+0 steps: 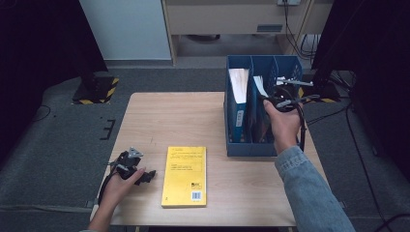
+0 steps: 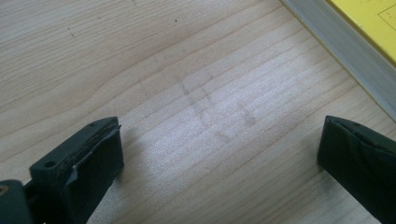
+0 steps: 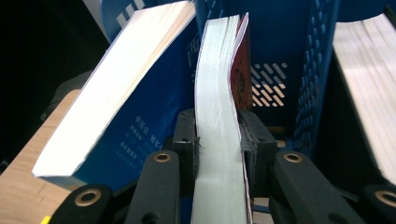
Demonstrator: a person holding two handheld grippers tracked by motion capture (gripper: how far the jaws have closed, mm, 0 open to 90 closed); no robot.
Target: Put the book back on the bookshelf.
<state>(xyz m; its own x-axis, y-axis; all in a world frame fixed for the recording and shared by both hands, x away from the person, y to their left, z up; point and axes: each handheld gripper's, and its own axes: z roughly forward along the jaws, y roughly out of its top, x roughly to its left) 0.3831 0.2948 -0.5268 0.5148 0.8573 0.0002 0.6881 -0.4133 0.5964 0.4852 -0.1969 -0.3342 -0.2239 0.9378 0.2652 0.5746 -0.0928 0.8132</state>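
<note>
A blue file rack (image 1: 251,147) stands on the right side of the wooden table (image 1: 169,116). My right gripper (image 1: 285,99) is held over its middle slot. In the right gripper view, the right gripper (image 3: 218,135) is shut on a red-covered book (image 3: 217,93) at its white page edge; the book stands upright in the rack (image 3: 308,70). A yellow book (image 1: 184,176) lies flat at the table's front centre. My left gripper (image 1: 145,176) rests on the table just left of it, open, with bare wood between its jaws (image 2: 219,154). The yellow book's corner (image 2: 369,18) lies beyond them.
A blue book (image 1: 238,104) leans in the rack's left slot (image 3: 140,126). Another book's pages (image 3: 369,84) stand in the slot beyond the divider. Dark floor and cables surround the table; cabinets stand at the back.
</note>
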